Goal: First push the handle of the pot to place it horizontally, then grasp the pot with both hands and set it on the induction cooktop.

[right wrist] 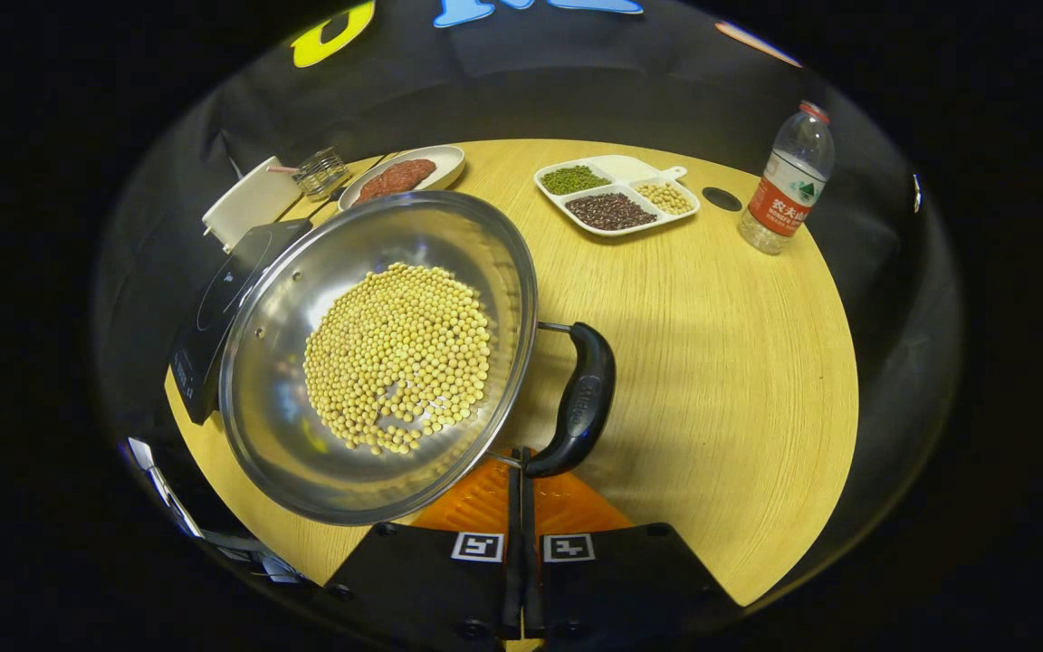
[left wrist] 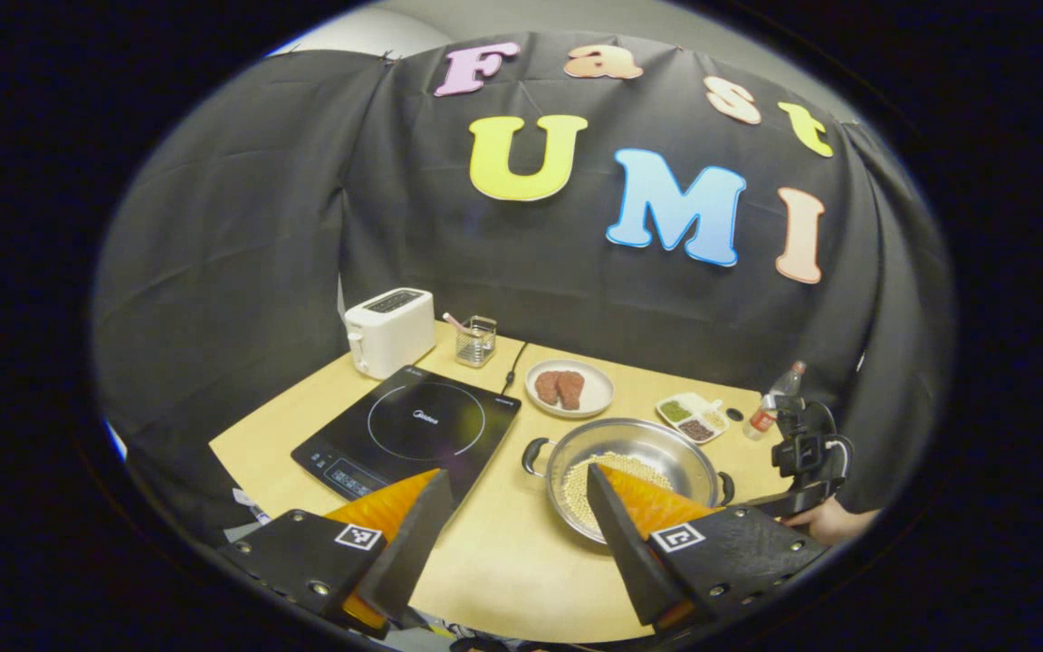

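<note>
The jaws of the right gripper [right wrist: 521,493] are pressed together with nothing between them, their tips just at the near end of the pot's right handle [right wrist: 578,403]; the jaws of the left gripper [left wrist: 512,516] are spread wide and empty, above the worktop [left wrist: 503,561] between the induction cooktop [left wrist: 408,430] and the pot [right wrist: 377,362].

The pot, holding soybeans [right wrist: 399,358], sits on the worktop just right of the cooktop, its rim near the cooktop's edge. The step in hand looks like the handle push: closed tips make a good blunt pusher, and a slow nudge low on the grip should swing it without sliding the pot or spilling the beans.

Right of the pot the worktop is bare, giving room for that swing. Beyond the pot stand a plate of meat [right wrist: 404,177], a divided dish [right wrist: 617,195] and a bottle [right wrist: 789,181], all well apart from it. The near worktop edge lies close below the pot, so pushes should not run toward it.
</note>
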A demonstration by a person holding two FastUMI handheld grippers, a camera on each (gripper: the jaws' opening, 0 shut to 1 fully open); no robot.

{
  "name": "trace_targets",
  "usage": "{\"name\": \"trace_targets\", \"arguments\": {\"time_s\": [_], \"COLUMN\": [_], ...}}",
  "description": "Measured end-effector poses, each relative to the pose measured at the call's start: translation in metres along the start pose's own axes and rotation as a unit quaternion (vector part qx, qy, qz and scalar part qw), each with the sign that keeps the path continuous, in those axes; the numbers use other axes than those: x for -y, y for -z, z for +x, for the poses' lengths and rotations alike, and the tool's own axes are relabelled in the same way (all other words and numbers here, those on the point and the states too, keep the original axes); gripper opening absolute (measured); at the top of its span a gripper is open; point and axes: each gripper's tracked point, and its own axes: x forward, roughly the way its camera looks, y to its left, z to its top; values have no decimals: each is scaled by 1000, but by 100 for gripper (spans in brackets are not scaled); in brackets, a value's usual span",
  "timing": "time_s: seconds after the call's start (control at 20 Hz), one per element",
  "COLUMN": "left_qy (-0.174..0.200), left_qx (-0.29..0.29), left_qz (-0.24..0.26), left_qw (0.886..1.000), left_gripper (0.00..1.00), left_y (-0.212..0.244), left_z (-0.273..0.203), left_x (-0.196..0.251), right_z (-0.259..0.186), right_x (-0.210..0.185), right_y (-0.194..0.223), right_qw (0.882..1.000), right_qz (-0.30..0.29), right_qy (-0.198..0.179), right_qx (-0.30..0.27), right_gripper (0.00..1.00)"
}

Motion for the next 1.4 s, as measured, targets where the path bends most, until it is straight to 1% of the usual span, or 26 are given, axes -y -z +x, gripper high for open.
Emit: {"name": "trace_targets", "arguments": {"time_s": [0.05, 0.1, 0.2, 0.25, 0.3, 0.35, 0.4, 0.45, 0.5, 0.55, 0.6, 0.65, 0.7, 0.75, 0.8, 0.85, 0.9, 0.95, 1.0, 1.05, 1.1, 1.15, 1.2, 1.4], "left_qy": [-3, -4, -7, -5, 0, 5, 8, 15, 24, 36, 50, 66, 81, 94, 109, 124, 136, 146, 159, 172, 184, 194, 205, 234], "left_qx": [-3, -7, -11, -13, -15, -17, -16, -14, -14, -15, -14, -15, -16, -22, -28, -36, -45, -60, -77, -91, -103, -114, -123, -166], "left_qz": [-1, -2, -3, -3, -3, -2, 0, 2, 4, 4, 4, 7, 13, 22, 30, 38, 43, 41, 33, 23, 19, 22, 28, 48], "left_qw": [1000, 1000, 1000, 1000, 1000, 1000, 1000, 1000, 1000, 999, 999, 998, 997, 995, 993, 991, 989, 987, 984, 981, 977, 974, 971, 957], "left_gripper": [92, 92, 92, 89, 92, 92, 92, 92, 89, 92, 89, 89, 92, 89, 89, 92, 92, 92, 92, 89, 92, 89, 92, 92], "left_y": [1, 2, 1, 0, 2, 1, 0, -3, -3, -3, -2, -4, -3, -1, 1, 4, 9, 15, 21, 27, 32, 38, 44, 72], "left_z": [5, 11, 22, 28, 35, 41, 49, 57, 65, 74, 84, 94, 105, 116, 126, 137, 149, 161, 170, 178, 187, 196, 205, 241], "left_x": [-7, -15, -31, -39, -46, -53, -60, -66, -69, -72, -71, -70, -68, -66, -63, -57, -51, -45, -38, -30, -19, -10, -1, 30], "right_z": [-2, -6, -13, -16, -23, -30, -34, -40, -45, -52, -57, -65, -70, -75, -78, -81, -82, -83, -80, -77, -73, -69, -64, -42], "right_x": [1, 3, 9, 10, 7, 8, 7, 4, 4, 2, 0, -3, -6, -8, -8, -9, -12, -15, -16, -14, -13, -11, -9, 0], "right_y": [0, 2, 2, 2, 5, 5, 5, 4, 5, 4, 2, 0, -2, -6, -12, -18, -24, -31, -36, -40, -45, -48, -48, -49], "right_qw": [1000, 1000, 1000, 999, 999, 999, 998, 998, 997, 996, 995, 994, 992, 991, 989, 988, 987, 985, 983, 981, 979, 978, 978, 980], "right_qz": [4, 6, 7, 11, 18, 26, 35, 44, 50, 57, 69, 85, 101, 114, 124, 132, 140, 151, 162, 173, 184, 190, 194, 187], "right_qy": [3, 9, 23, 29, 32, 40, 44, 48, 56, 59, 63, 63, 61, 60, 61, 58, 49, 40, 36, 36, 33, 31, 33, 31], "right_qx": [0, 2, 8, 11, 11, 13, 18, 22, 24, 28, 33, 36, 41, 47, 55, 61, 67, 71, 74, 76, 78, 79, 77, 62], "right_gripper": [0, 2, 3, 6, 10, 29, 34, 53, 58, 77, 82, 98, 96, 99, 98, 98, 98, 98, 93, 98, 98, 98, 98, 98]}}
